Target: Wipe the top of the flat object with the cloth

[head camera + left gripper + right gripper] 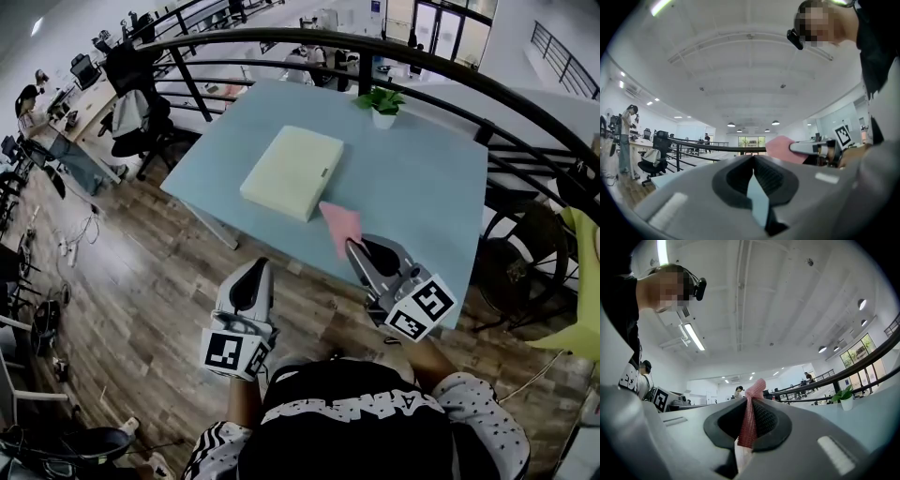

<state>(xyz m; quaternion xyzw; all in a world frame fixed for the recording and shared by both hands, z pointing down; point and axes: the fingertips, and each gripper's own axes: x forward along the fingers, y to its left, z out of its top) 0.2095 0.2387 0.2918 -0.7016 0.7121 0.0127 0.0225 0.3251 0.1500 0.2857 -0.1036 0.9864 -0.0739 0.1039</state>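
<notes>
Wiping not begun: right gripper (pixel 354 247) pinches pink mesh cloth (pixel 339 225) over light blue tabletop's (pixel 422 178) near edge, short of pale yellow flat slab (pixel 293 171); left gripper (pixel 255 272) closed, empty.

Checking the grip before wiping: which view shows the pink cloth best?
Right gripper view: the cloth sits pinched between shut jaws. Head view shows it sticking out from the right tool; left gripper view, only a pink corner.

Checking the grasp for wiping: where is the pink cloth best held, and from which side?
By one gathered edge, from the person's side, as the right tongs hold it: the pink cloth is thin and limp, so most hangs free ahead to reach the cream flat box.
</notes>
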